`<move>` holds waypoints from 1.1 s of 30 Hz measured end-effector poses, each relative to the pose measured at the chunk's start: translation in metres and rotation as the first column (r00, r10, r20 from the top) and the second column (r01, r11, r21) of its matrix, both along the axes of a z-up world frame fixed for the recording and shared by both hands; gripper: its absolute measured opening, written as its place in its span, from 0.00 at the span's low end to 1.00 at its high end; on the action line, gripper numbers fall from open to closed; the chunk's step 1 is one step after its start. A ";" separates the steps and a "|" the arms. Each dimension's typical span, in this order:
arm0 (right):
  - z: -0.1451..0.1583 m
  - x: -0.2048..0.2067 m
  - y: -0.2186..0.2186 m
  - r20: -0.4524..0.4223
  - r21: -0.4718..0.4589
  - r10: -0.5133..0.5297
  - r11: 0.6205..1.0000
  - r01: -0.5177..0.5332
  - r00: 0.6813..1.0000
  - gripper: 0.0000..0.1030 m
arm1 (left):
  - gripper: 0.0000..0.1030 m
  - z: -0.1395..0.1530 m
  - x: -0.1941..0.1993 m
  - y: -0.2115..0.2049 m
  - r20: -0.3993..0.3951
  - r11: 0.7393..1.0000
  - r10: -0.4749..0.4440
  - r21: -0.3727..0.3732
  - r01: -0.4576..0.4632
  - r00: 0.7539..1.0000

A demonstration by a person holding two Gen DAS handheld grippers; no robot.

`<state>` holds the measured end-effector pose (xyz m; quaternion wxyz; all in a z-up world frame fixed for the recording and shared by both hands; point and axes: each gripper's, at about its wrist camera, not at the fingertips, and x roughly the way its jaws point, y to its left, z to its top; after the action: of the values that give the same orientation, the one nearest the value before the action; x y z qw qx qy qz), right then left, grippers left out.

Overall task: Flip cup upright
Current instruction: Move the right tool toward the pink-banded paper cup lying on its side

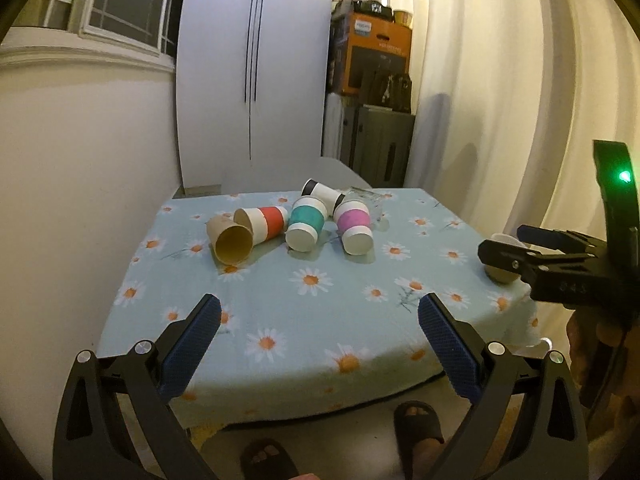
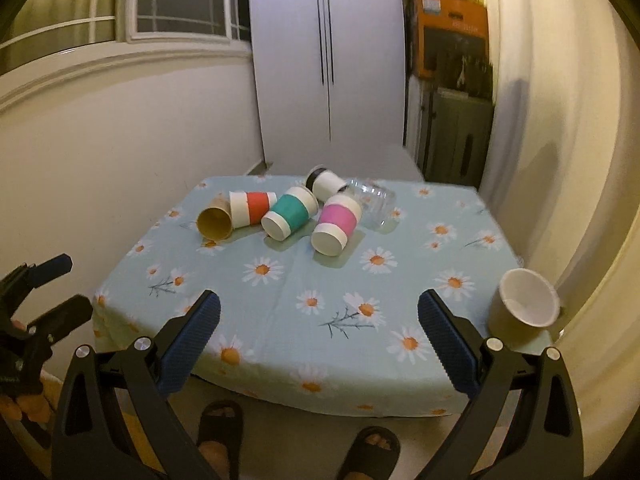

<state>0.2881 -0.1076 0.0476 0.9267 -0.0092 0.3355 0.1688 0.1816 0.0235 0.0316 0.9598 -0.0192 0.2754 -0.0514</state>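
Note:
Several paper cups lie on their sides at the far middle of the table: a plain brown cup (image 1: pixel 231 240) (image 2: pixel 215 222), a red-banded cup (image 1: pixel 266 222) (image 2: pixel 252 208), a teal-banded cup (image 1: pixel 306 226) (image 2: pixel 290 214), a pink-banded cup (image 1: pixel 354 228) (image 2: pixel 336 226) and a black-and-white cup (image 1: pixel 322 193) (image 2: pixel 326 183). A clear plastic cup (image 2: pixel 374 204) lies beside them. One brown cup (image 2: pixel 524 304) stands upright at the right edge. My left gripper (image 1: pixel 320 324) and right gripper (image 2: pixel 320 324) are both open and empty, held before the table's near edge.
The table has a light blue daisy cloth (image 2: pixel 304 280). A white wardrobe (image 1: pixel 256 72) stands behind, boxes and a cabinet (image 1: pixel 376 80) to its right, a curtain (image 1: pixel 500 100) along the right. The person's sandalled feet (image 2: pixel 224 428) are below the near edge.

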 end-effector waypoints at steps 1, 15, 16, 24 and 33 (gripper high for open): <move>-0.002 0.013 0.000 -0.028 0.010 -0.003 1.000 0.003 1.000 0.95 | 0.94 0.000 0.007 0.002 -0.009 1.000 -0.001 -0.005 0.001 1.000; -0.043 0.195 0.006 -0.375 0.163 -0.046 0.980 0.114 0.926 0.95 | 0.94 -0.027 0.126 0.012 -0.131 1.000 0.007 -0.003 -0.007 0.991; -0.047 0.207 0.008 -0.402 0.168 -0.046 0.978 0.123 0.914 0.95 | 0.94 -0.030 0.133 0.013 -0.141 1.000 0.004 -0.006 -0.005 0.990; -0.082 0.271 0.030 -0.554 0.137 -0.057 0.978 0.158 0.831 0.95 | 0.94 -0.053 0.171 0.020 -0.192 0.998 0.009 -0.051 -0.019 0.981; -0.110 0.307 0.041 -0.618 0.046 -0.106 0.984 0.171 0.779 0.79 | 0.94 -0.079 0.186 0.037 -0.247 0.990 0.014 -0.133 -0.049 0.969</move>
<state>0.5953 -0.0668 -0.0625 0.7769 0.1170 0.6087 0.1106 0.3676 0.0605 -0.0475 0.9153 -0.0962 0.3876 -0.0522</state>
